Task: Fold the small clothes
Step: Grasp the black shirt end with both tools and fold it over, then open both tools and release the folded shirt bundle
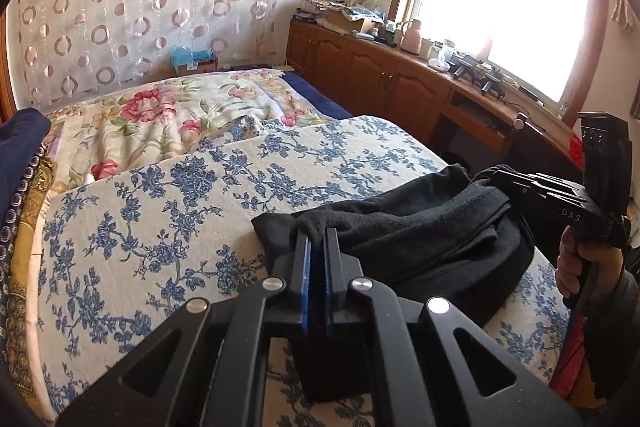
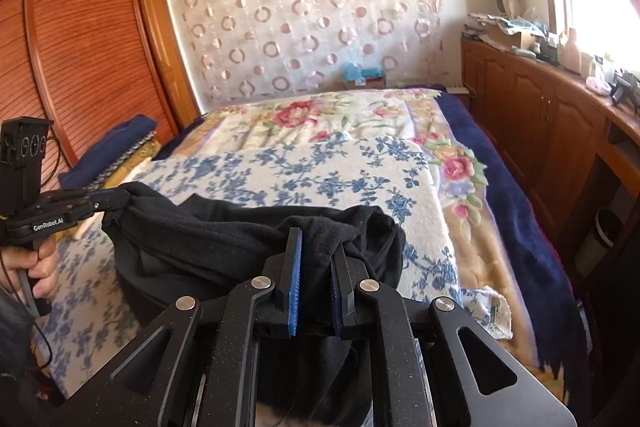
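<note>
both hands tilt downward — left gripper (image 1: 317, 239) and right gripper (image 2: 316, 247) fingers clamp the black garment (image 1: 432, 227).

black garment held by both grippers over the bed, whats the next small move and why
Probably carry both held corners forward and lower them onto the blue-flowered cloth. The left gripper and right gripper are each shut on an edge of the black garment, which sags bunched between them, so laying it down evenly should finish the fold.
</note>
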The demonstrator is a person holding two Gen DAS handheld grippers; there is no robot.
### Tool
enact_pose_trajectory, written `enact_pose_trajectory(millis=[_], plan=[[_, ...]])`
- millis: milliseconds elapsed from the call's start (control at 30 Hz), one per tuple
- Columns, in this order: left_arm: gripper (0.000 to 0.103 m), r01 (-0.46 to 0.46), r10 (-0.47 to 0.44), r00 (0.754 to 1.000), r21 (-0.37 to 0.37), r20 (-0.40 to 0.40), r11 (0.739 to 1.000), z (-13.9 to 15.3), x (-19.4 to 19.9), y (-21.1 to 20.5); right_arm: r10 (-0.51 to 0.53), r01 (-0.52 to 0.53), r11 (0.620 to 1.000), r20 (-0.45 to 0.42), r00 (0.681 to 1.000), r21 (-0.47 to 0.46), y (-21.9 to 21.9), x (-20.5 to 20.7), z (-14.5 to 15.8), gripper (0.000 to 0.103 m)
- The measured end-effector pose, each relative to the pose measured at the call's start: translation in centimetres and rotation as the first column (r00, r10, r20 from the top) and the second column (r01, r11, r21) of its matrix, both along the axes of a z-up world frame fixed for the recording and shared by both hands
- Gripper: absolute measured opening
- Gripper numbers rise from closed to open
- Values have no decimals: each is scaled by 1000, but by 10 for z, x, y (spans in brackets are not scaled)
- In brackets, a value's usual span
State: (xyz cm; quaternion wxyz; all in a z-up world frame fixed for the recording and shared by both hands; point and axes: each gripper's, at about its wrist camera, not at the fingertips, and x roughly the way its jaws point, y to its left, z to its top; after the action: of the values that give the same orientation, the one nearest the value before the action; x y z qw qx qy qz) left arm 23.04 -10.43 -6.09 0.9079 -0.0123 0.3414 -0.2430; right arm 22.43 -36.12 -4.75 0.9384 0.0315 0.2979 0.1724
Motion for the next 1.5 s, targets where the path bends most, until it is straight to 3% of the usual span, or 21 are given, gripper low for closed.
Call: enact_pose_trajectory(millis=[133, 167, 200, 233, 300, 400, 567, 833, 967, 1200, 1233, 1267, 1300, 1367, 1500], plan=[[8, -10, 10, 1000, -3, 0, 1000, -2, 6, 4, -14, 14, 1000, 5, 1000, -21, 1, 5, -3, 13], [14, -18, 18, 1000, 0, 11, 1000, 0, 5, 6, -15, 16, 1000, 7, 1000, -26, 2, 6, -2, 15], [28, -23, 23, 1000, 1, 20, 1000, 3, 4, 8, -20, 20, 999, 12, 1000, -33, 2, 5, 0, 20], [36, -23, 23, 999, -1, 24, 1000, 4, 3, 10, -31, 32, 999, 20, 999, -42, 2, 4, 2, 24], [45, -18, 19, 999, -11, 33, 1000, 9, -2, 15, -54, 56, 997, 39, 998, -61, -1, 0, 9, 39], [58, -6, 6, 999, -17, 39, 1000, 12, -13, 21, -52, 54, 997, 41, 998, -56, -8, -7, 18, 39], [58, 6, -6, 1000, 1, 12, 1000, 1, -32, 28, -47, 51, 995, 46, 998, -91, -14, -28, 26, 40], [58, 25, -23, 998, 45, -58, 999, -21, -30, 20, -12, 6, 984, -32, 999, -179, -16, -47, 3, 40], [58, 46, -42, 997, 62, -64, 997, -23, -18, 8, -7, -9, 979, -73, 997, -205, -13, -39, -11, 40], [58, 59, -58, 998, 85, -21, 995, -9, 10, -11, 41, -47, 983, -36, 999, -178, -5, -2, -13, 39], [58, 58, -57, 998, 89, -16, 994, -8, 14, -12, 43, -48, 985, -34, 998, -164, -6, 6, -12, 36], [58, 52, -51, 999, 91, -10, 994, -6, 19, -14, 57, -61, 988, -34, 998, -139, -7, 12, -11, 20], [58, 42, -41, 999, 92, -7, 995, -6, 24, -14, 82, -85, 990, -35, 996, -109, -7, 17, -10, 11], [58, 2, -1, 1000, 107, -6, 994, -8, 37, -13, 96, -97, 993, -18, 995, -74, -10, 27, -8, 7], [58, -91, 93, 996, 153, -5, 984, -19, 49, -4, -37, 30, 996, -86, 996, -79, -22, 54, -18, 6]])
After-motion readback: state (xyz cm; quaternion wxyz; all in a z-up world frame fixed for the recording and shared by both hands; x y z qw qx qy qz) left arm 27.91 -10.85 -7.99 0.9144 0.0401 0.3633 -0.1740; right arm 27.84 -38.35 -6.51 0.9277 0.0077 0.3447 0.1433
